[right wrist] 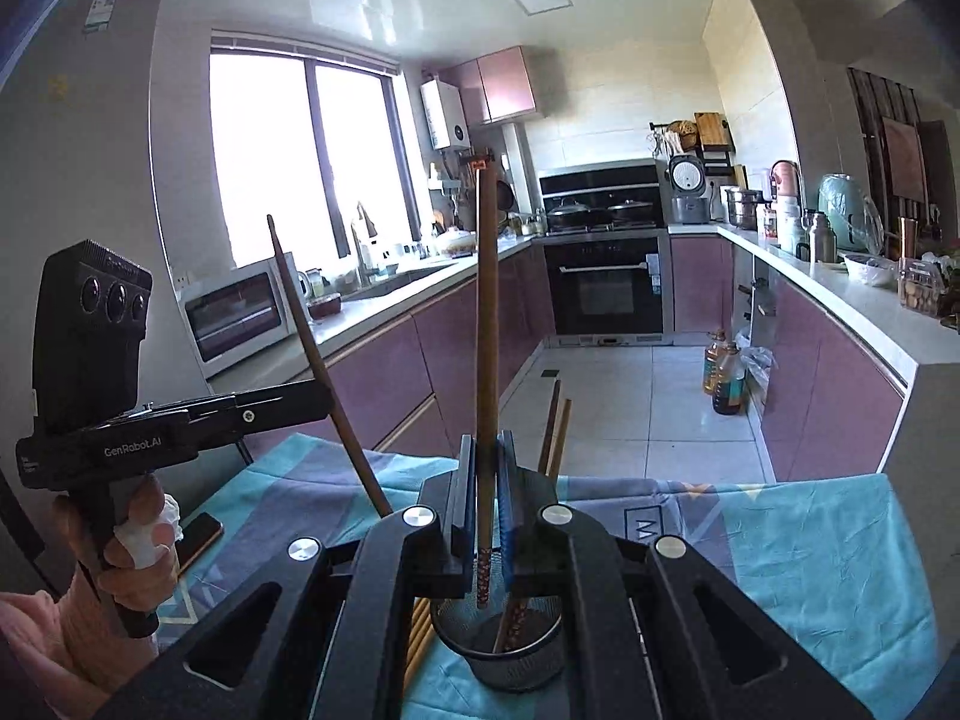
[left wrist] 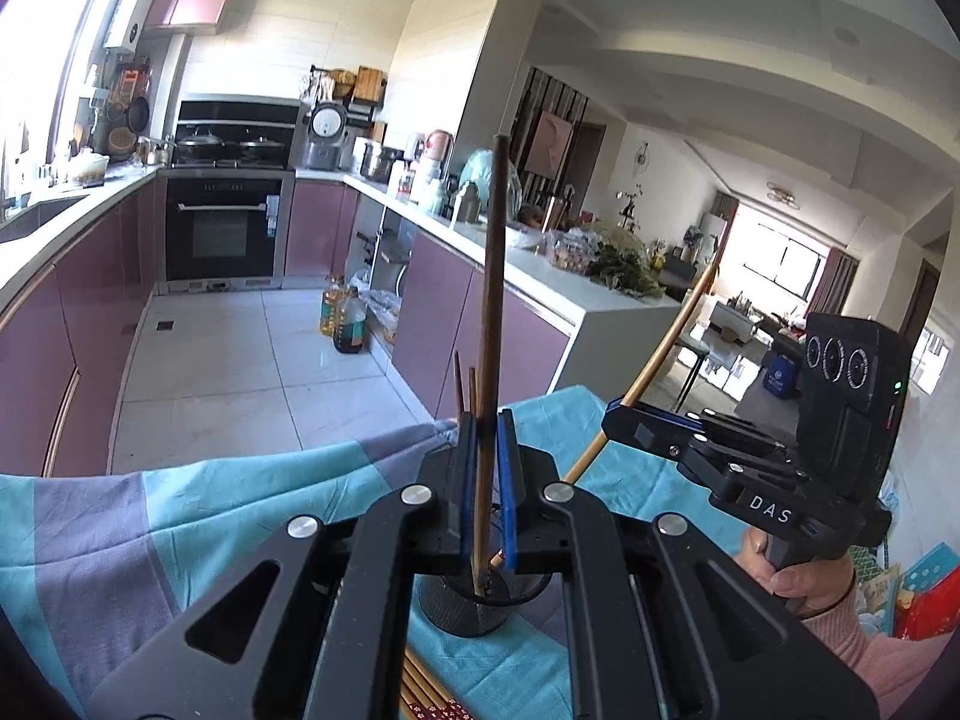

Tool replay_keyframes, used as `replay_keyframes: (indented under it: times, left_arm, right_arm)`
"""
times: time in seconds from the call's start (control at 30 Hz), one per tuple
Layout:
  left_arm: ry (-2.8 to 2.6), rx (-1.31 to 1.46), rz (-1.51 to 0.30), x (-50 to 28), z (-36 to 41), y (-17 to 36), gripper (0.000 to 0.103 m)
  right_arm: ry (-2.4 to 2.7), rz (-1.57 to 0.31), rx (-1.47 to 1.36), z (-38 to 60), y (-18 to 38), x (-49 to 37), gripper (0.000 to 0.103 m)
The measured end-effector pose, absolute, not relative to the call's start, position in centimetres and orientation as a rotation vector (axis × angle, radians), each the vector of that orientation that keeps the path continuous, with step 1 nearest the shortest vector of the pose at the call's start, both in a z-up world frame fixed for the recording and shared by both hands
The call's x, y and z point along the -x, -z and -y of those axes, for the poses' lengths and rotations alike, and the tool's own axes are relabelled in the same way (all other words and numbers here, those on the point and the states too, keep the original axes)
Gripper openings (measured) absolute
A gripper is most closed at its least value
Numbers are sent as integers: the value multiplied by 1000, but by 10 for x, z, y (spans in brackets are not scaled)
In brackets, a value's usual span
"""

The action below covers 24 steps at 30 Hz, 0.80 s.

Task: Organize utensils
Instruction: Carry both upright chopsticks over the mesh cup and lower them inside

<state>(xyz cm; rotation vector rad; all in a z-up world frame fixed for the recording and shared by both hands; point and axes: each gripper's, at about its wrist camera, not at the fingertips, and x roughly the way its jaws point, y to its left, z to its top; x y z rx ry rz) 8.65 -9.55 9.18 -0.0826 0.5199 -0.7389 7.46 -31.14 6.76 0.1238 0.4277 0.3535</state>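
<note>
A black mesh cup [left wrist: 474, 606] stands on the blue and grey tablecloth [left wrist: 198, 510]; it also shows in the right wrist view [right wrist: 510, 654]. My left gripper [left wrist: 486, 450] is shut on a dark brown chopstick [left wrist: 493, 300] held upright, its lower end inside the cup. My right gripper [right wrist: 487, 468] is shut on another chopstick [right wrist: 487, 330] with a patterned end, also upright over the cup. Each gripper shows in the other's view, the right one [left wrist: 624, 414] and the left one [right wrist: 318, 396]. Two chopsticks [right wrist: 555, 432] stand in the cup.
Several loose chopsticks [left wrist: 420, 684] lie on the cloth beside the cup. A phone [right wrist: 198, 534] lies at the cloth's left edge. Purple kitchen cabinets [left wrist: 78, 324], an oven [left wrist: 225, 228] and oil bottles [left wrist: 345, 318] on the tiled floor lie beyond the table.
</note>
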Motion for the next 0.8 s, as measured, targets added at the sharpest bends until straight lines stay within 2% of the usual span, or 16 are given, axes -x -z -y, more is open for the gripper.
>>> replay_keyframes:
  times: [0.4, 0.8]
  left_arm:
    - [750, -30, -677, -111, 122, -41, 7]
    - [755, -42, -779, -145, 141, -18, 7]
  right_arm:
    - [-355, -597, -90, 310, -36, -97, 6]
    - [-351, -705, -107, 304, -8, -122, 6]
